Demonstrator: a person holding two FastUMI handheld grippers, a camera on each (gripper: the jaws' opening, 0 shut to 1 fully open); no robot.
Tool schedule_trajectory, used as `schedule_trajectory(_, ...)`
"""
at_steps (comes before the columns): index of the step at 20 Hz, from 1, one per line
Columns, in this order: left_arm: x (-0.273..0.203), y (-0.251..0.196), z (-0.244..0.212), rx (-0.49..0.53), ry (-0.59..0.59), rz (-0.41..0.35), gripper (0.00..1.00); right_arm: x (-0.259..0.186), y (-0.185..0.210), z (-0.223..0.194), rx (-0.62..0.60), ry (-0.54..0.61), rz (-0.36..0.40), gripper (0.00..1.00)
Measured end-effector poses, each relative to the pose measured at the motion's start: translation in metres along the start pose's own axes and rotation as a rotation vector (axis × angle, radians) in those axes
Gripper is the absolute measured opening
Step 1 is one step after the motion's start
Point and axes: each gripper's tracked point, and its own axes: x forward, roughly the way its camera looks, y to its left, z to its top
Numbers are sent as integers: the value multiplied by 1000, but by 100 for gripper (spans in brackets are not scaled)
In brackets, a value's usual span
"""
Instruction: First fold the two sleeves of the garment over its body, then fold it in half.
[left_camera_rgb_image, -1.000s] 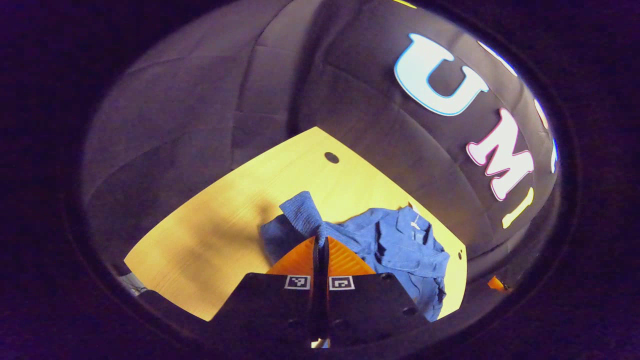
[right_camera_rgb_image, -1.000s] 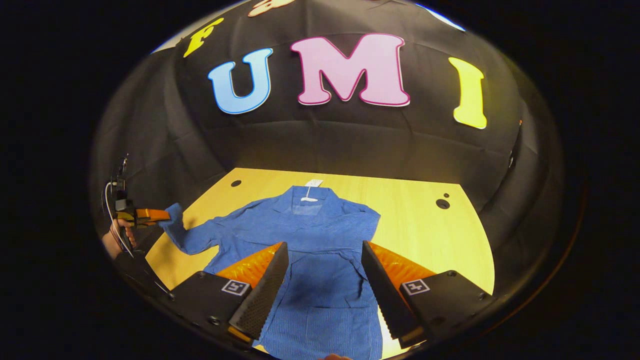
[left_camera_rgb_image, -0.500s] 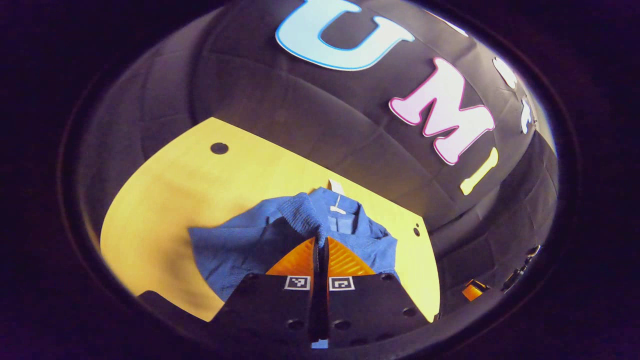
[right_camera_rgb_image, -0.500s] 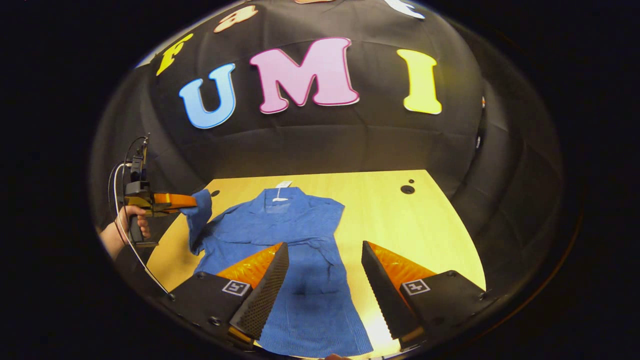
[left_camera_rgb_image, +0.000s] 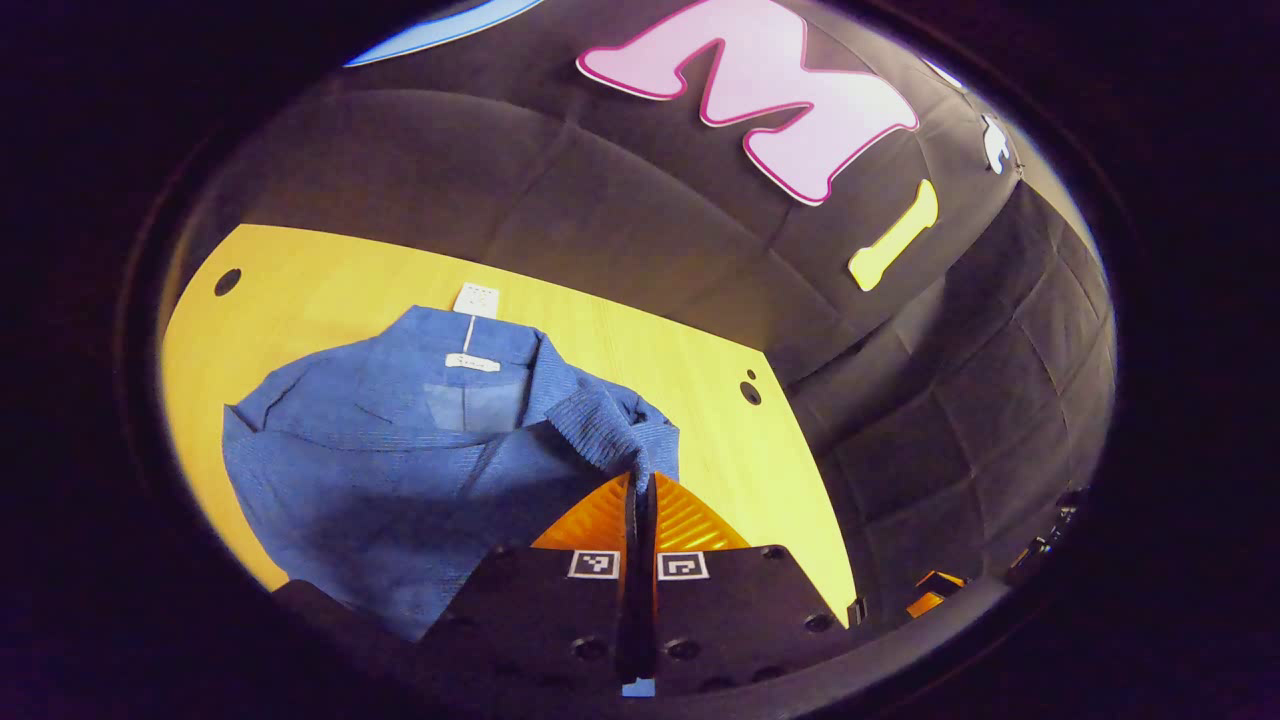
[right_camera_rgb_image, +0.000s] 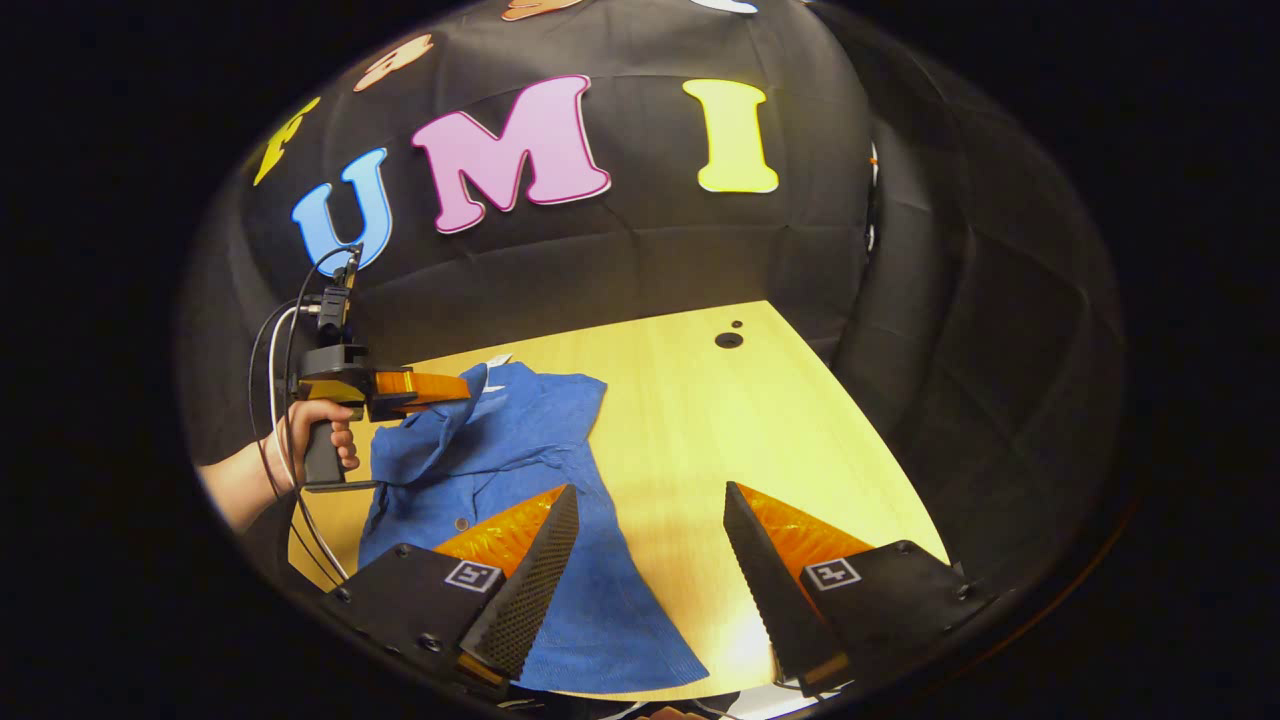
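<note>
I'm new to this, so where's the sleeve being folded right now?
The sleeve is pinched in the left gripper, lifted above the shirt body near the collar.

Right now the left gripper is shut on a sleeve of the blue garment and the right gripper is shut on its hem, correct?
Not quite. The left gripper is shut on a sleeve of the blue garment, but the right gripper is open and grips nothing; the right gripper view shows its fingers spread wide above the garment and the table.

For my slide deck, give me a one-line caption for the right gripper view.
Left tool carries a sleeve across the blue garment while the right tool waits open.
</note>
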Motion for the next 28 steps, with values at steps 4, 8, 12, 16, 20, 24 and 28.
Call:
schedule_trajectory(4, 39, 3, -3, 101, 43, 71, 0, 1, -24, -5, 19, 21, -39, 94)
schedule_trajectory(8, 58, 4, -6, 102, 62, 94, 0, 8, -29, -10, 43, 44, -45, 94)
schedule_trajectory(12, 61, -30, -6, 58, 46, -59, 34, 17, -23, -11, 29, 71, -25, 95)
schedule_trajectory(16, 42, -53, 0, 31, -14, -137, 72, 22, -18, -18, 24, 98, -1, 94)
schedule_trajectory(20, -13, 1, -1, 21, -113, 71, 85, 27, -2, -42, 41, 162, 42, 94)
schedule_trajectory(24, -95, 65, -60, 1, -72, 237, 81, 31, 9, -74, 25, 238, 63, 94)
schedule_trajectory(28, -170, 114, -145, 0, -9, 389, 85, 25, 15, -109, -23, 324, 81, 95)
